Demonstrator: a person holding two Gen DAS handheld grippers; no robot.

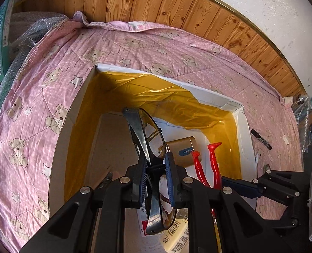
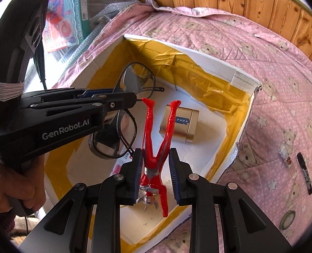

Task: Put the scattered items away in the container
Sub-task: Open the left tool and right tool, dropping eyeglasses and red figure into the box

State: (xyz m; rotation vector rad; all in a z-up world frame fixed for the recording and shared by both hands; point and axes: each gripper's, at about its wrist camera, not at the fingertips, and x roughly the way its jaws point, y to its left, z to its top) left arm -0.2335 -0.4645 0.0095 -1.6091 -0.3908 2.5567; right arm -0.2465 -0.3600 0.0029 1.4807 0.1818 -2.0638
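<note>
Grippers: 2, both over the open box.
Left gripper: clamped on the bridge of 1 pair of dark-framed glasses; the blue pads press the frame from both sides. In the right wrist view this gripper reaches in from the left, with the glasses hanging inside the box space, 1 lens far, 1 lens near.
Right gripper: jaws parted only a little, closed on 1 red toy figure at its hips; the figure is upside down, 2 legs pointing to the far side, head and arm toward the camera. In the left wrist view the right gripper comes in from the right and the 2 red legs rise from it.
Container: 1 white cardboard box lined with yellow tape, top open, resting on the pink bear-print quilt.
Items on the box floor: 1 gold rectangular case with a blue label, lying flat, far right; printed packets at the near side, count unclear.
Items outside the box: 1 black marker, 1 tape roll, 1 small white piece, all on the quilt to the right, well apart from the box.
Person: 1 hand grips the left gripper's handle.
Surround: wood-panel wall at the far side.
</note>
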